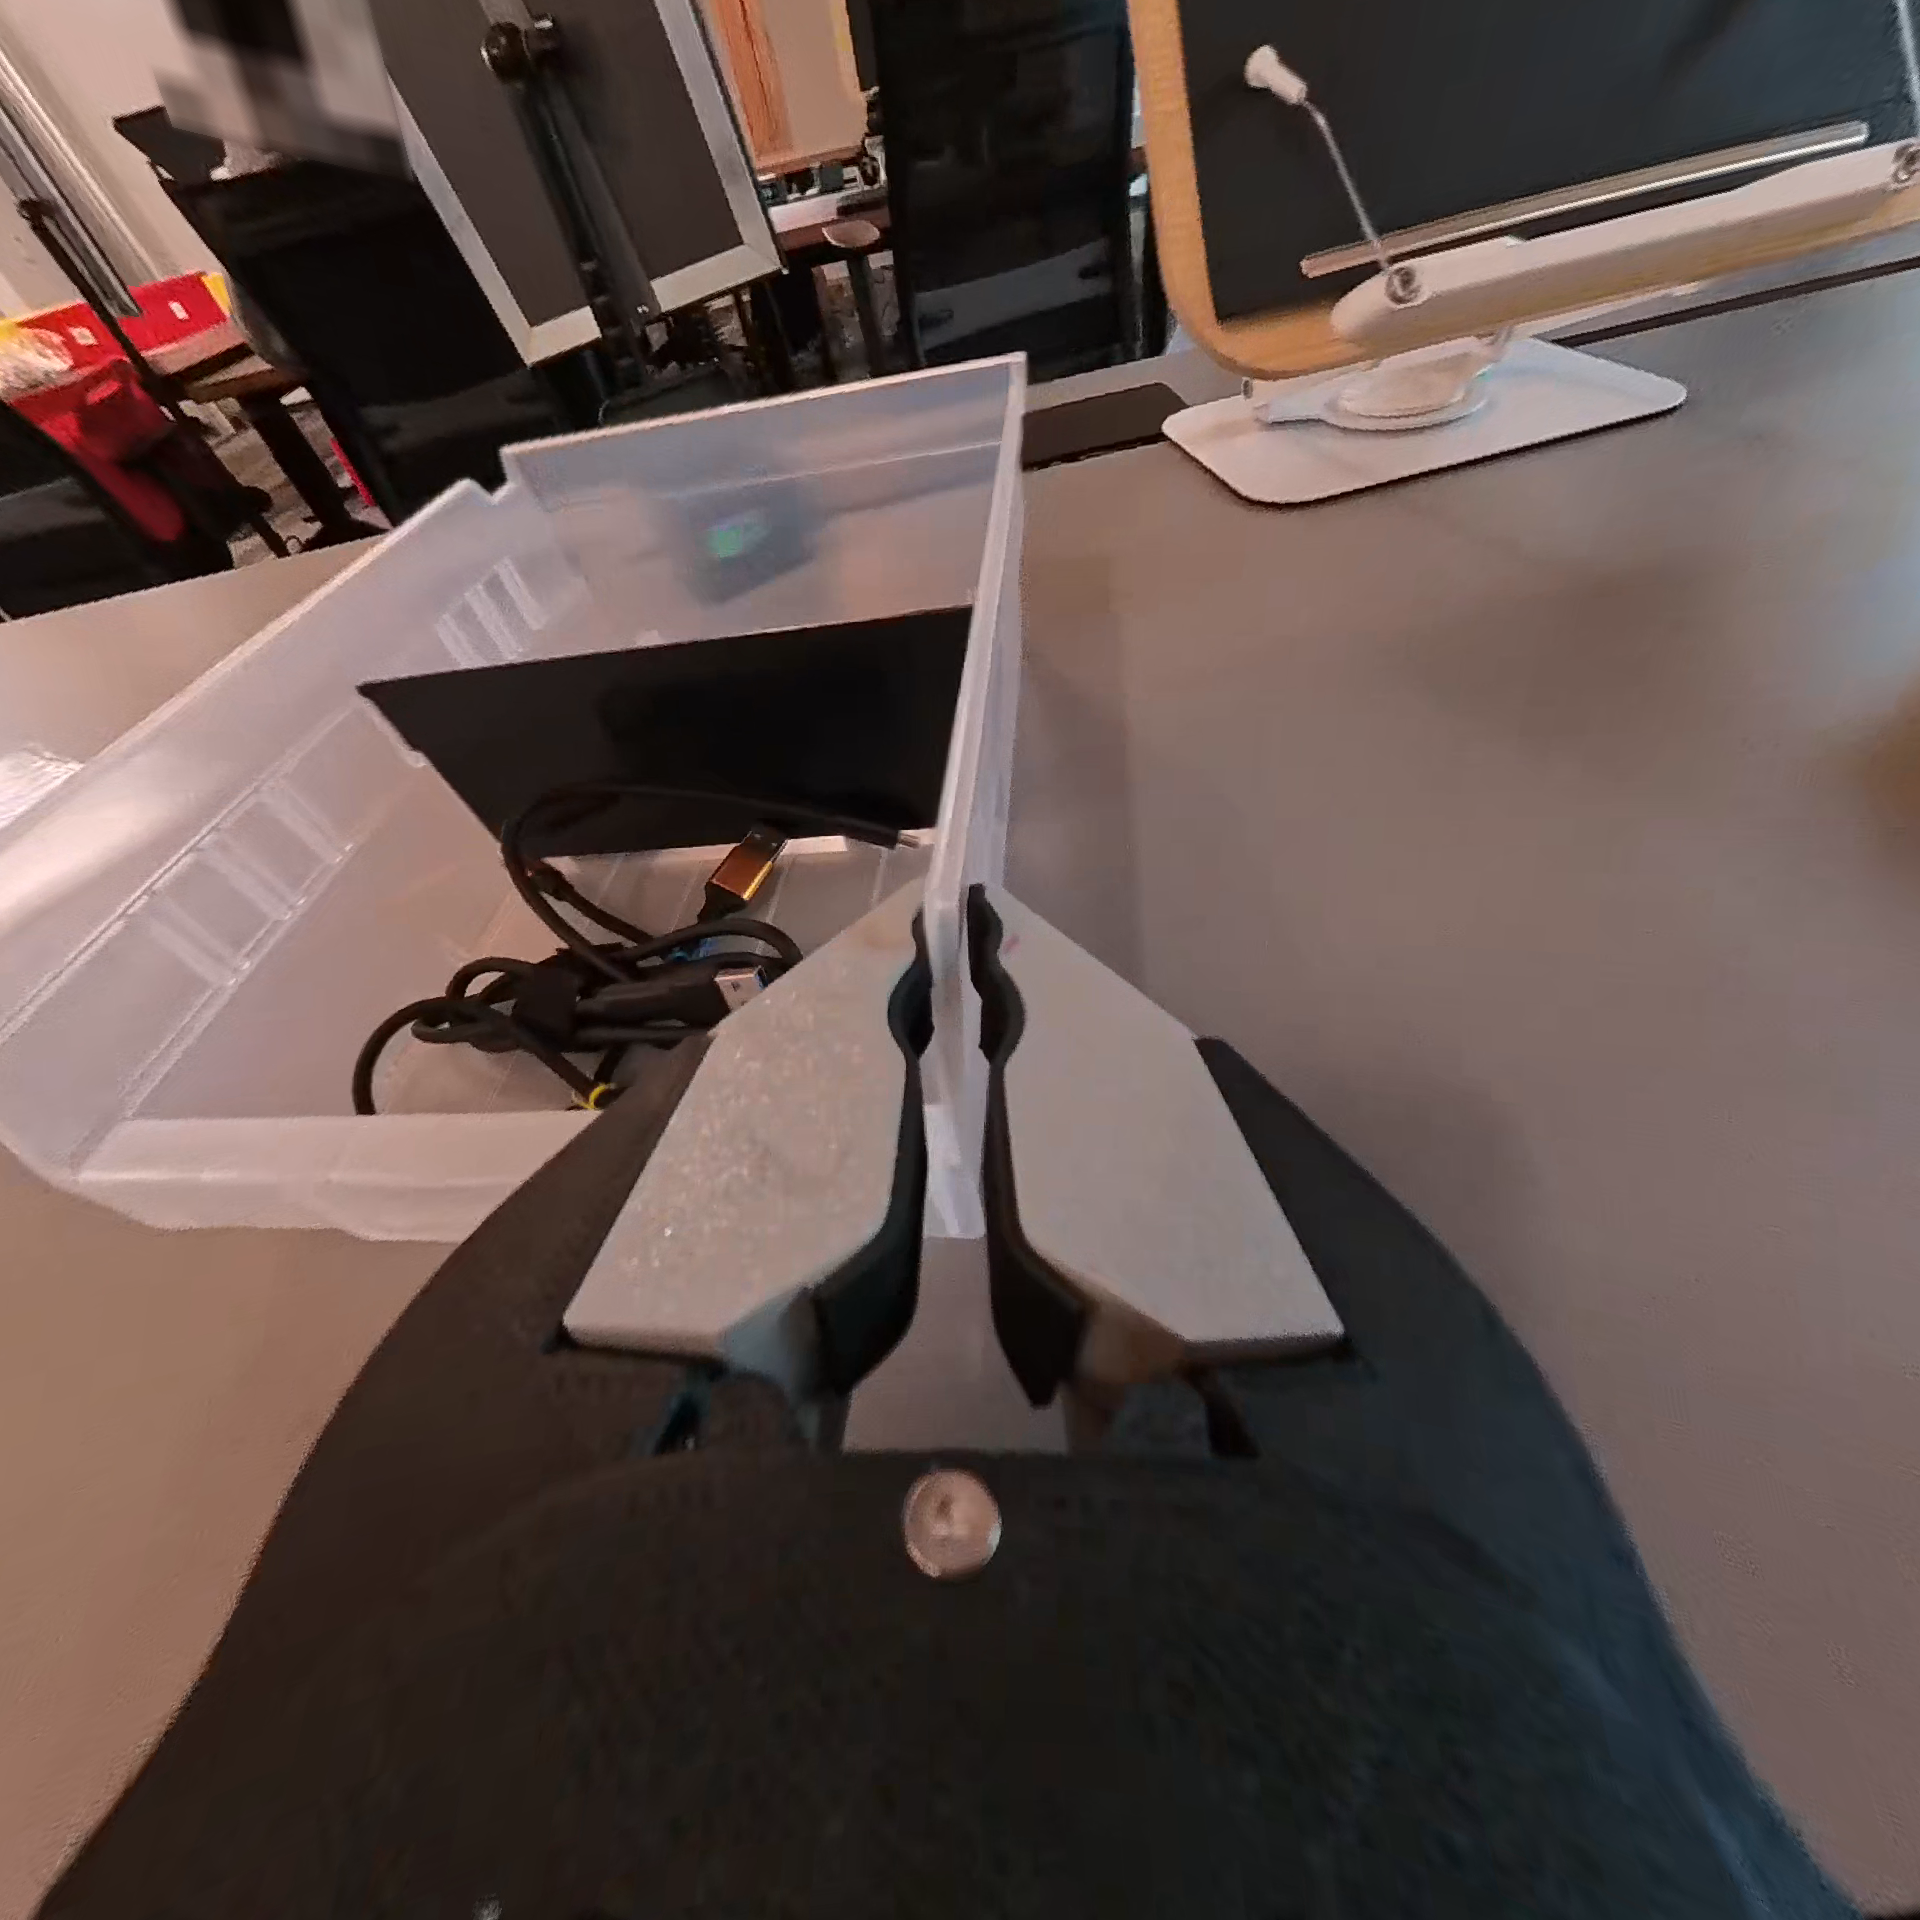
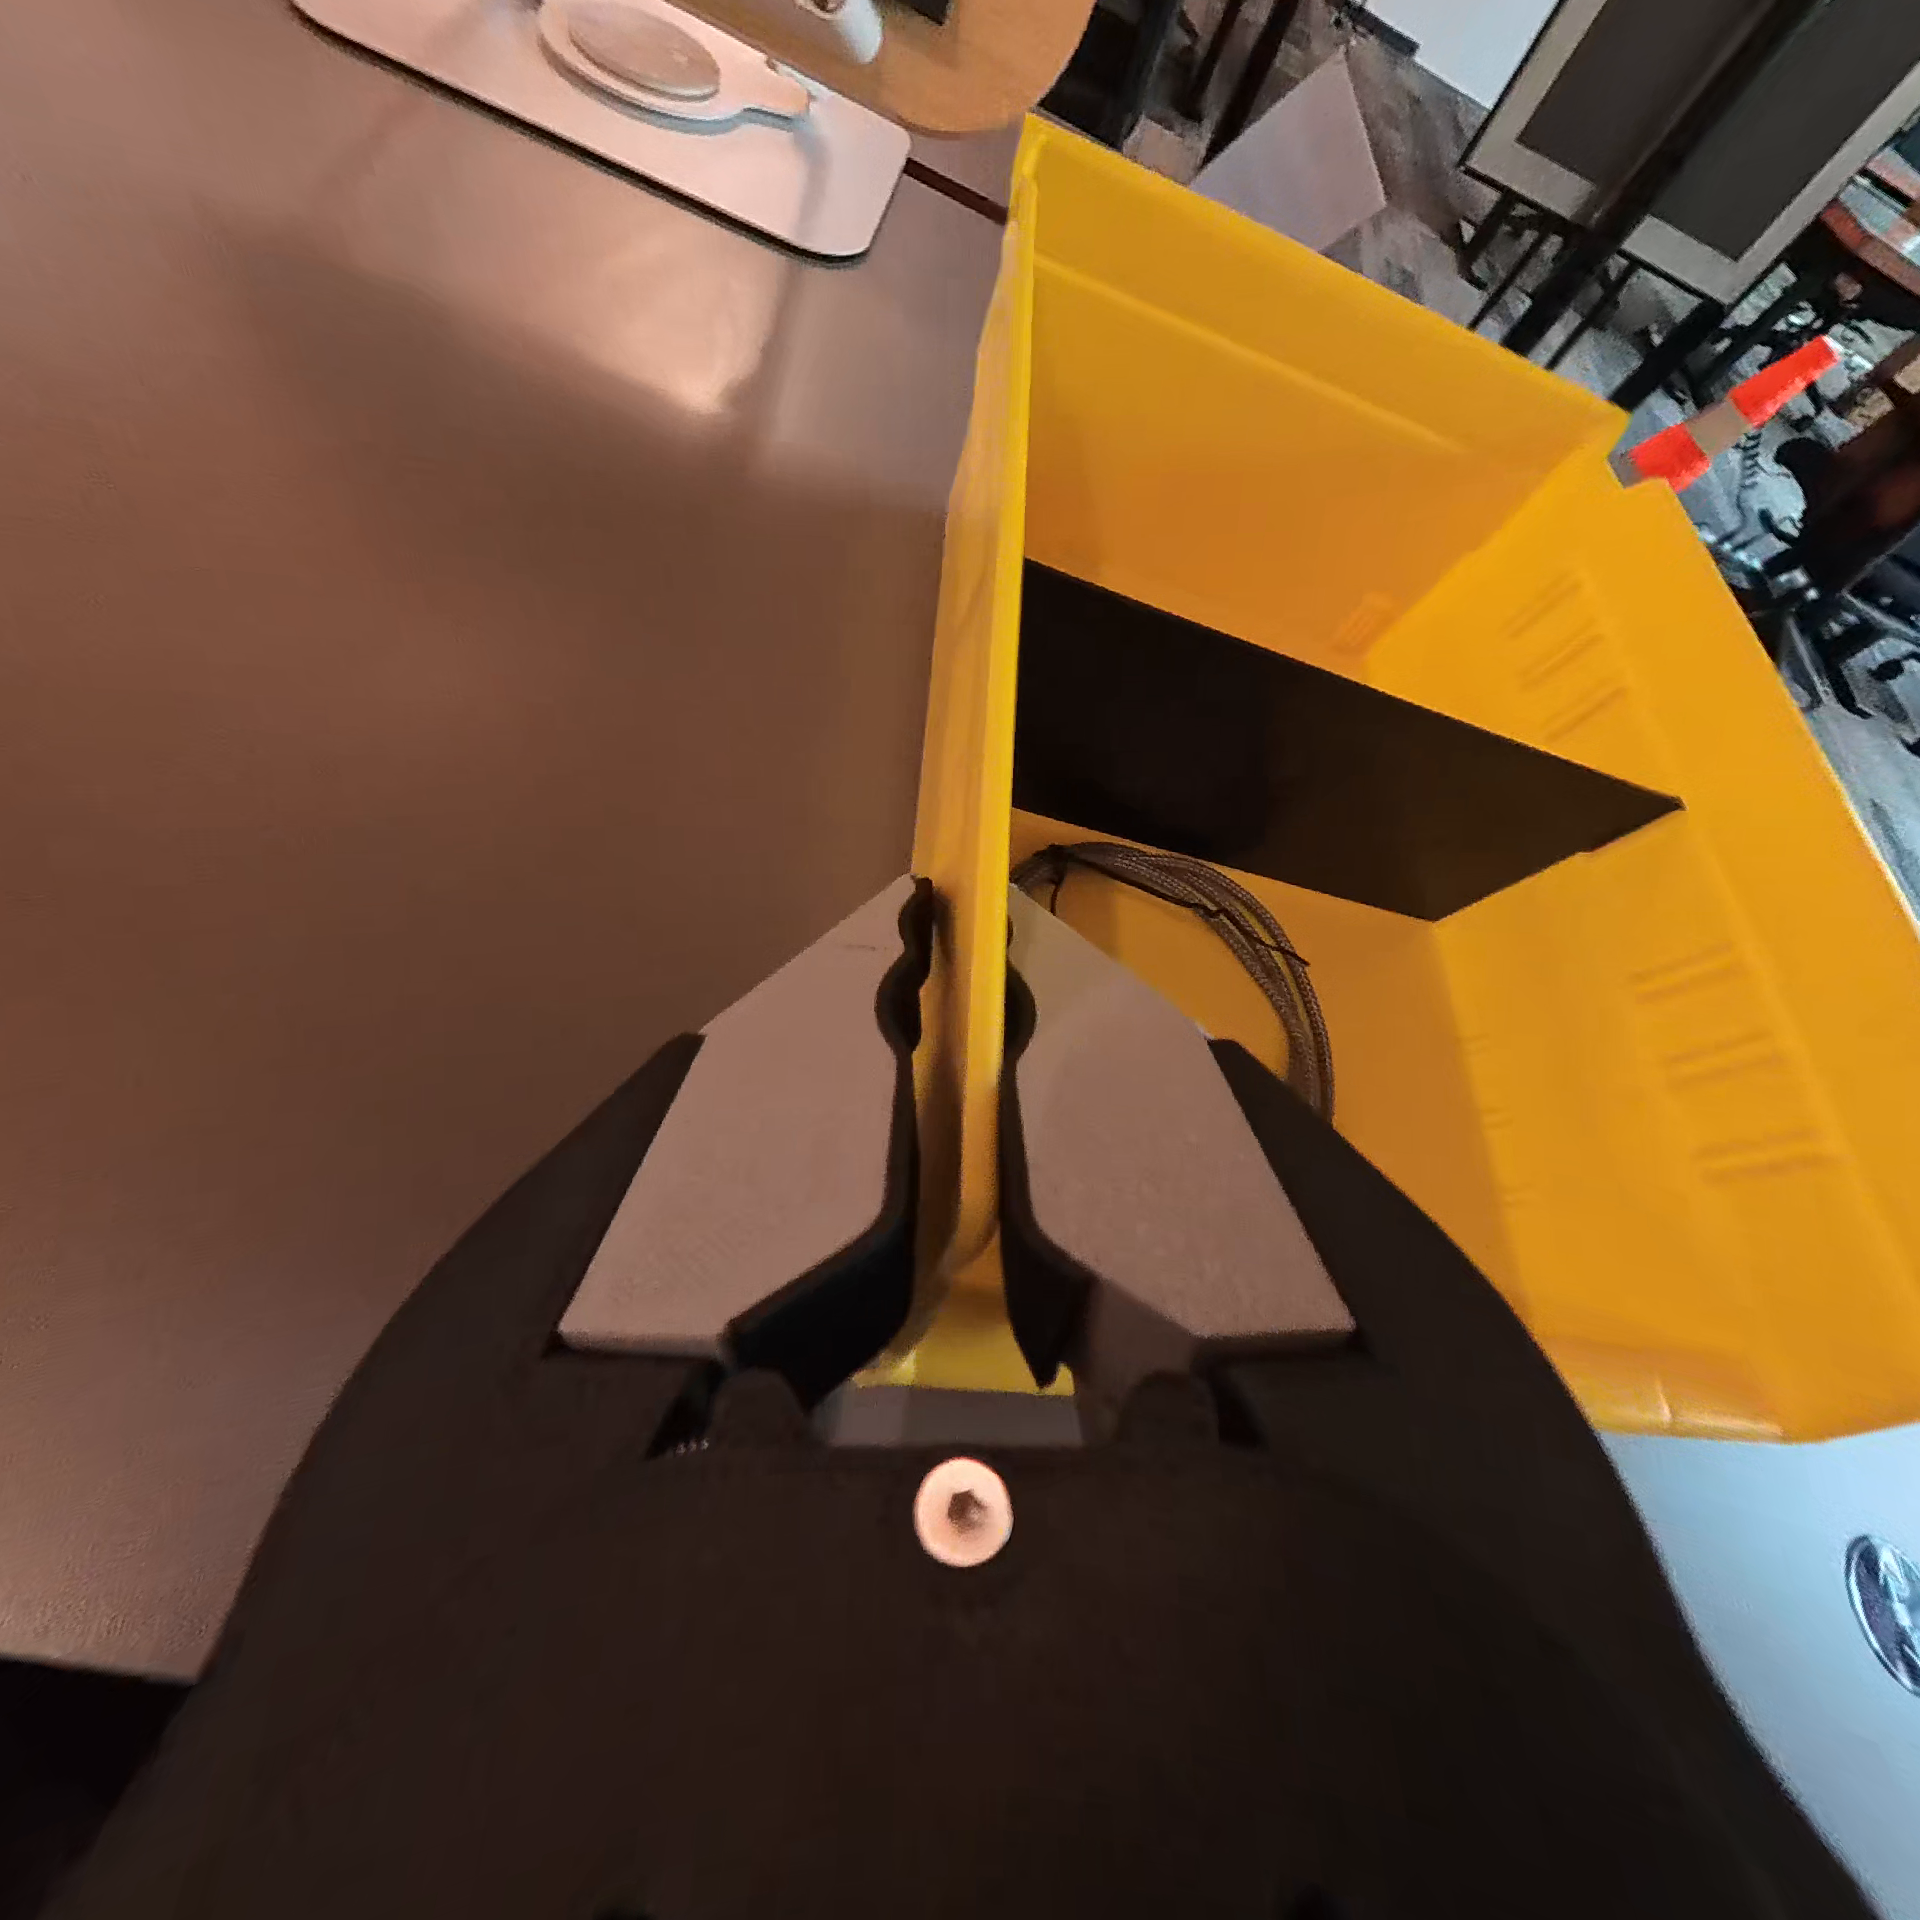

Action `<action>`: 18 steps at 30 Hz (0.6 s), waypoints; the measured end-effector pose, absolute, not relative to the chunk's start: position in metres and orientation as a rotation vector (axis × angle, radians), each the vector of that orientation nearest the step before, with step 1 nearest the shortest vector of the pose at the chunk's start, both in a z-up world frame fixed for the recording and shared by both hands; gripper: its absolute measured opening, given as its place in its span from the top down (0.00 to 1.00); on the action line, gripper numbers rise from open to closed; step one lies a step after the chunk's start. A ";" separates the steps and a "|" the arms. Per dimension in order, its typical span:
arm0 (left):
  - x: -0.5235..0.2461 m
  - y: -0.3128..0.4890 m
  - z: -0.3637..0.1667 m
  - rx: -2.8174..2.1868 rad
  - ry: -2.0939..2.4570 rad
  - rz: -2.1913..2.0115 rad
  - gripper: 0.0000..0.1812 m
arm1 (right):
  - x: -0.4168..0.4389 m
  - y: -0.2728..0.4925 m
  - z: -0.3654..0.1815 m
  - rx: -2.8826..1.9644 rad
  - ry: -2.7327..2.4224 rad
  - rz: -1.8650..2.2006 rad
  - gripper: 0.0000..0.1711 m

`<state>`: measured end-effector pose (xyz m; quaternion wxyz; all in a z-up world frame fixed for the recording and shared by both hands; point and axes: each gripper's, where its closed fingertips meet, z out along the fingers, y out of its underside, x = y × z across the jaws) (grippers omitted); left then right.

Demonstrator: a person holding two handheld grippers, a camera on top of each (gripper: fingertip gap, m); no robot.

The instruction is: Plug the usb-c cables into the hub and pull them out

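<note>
My left gripper [image 1: 948, 914] is shut on the right side wall of a clear plastic bin [image 1: 982, 665]. Inside the bin lie tangled black cables [image 1: 582, 987] with a gold-tipped plug [image 1: 743, 868] and a silver plug [image 1: 738, 987], in front of a black divider [image 1: 686, 727]. My right gripper [image 2: 968, 904] is shut on the left side wall of a yellow plastic bin [image 2: 982, 644]. That bin holds a coiled braided grey cable [image 2: 1247, 935] under a black divider [image 2: 1299, 748]. No hub shows clearly in either view.
Both bins stand on a grey-brown table [image 1: 1455, 831]. A wood-framed screen on a white flat base [image 1: 1423, 426] stands at the back, with a white arm across it; the base also shows in the right wrist view [image 2: 623, 114]. Chairs, boards and red boxes stand beyond the table. Left tips to right tips: about 50 cm.
</note>
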<state>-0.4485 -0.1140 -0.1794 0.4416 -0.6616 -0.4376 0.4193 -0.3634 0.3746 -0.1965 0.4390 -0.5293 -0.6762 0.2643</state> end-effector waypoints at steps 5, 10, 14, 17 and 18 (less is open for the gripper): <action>-0.440 -0.092 -0.171 -1.623 -1.012 1.014 0.97 | -0.377 0.384 -0.193 -1.372 -1.660 0.616 0.89; -0.403 -0.075 -0.137 -1.686 -0.744 0.885 0.86 | -0.365 0.354 -0.128 -1.315 -1.600 0.887 0.74; -0.407 -0.100 -0.098 -1.704 -0.706 0.917 0.85 | -0.351 0.266 -0.077 -1.141 -1.732 1.372 0.74; -0.445 -0.111 -0.075 -1.791 -0.719 0.888 0.71 | -0.369 0.213 -0.084 -1.081 -1.942 1.513 0.66; -0.464 -0.115 -0.073 -1.856 -0.719 0.910 0.65 | -0.382 0.200 -0.092 -1.074 -1.998 1.507 0.62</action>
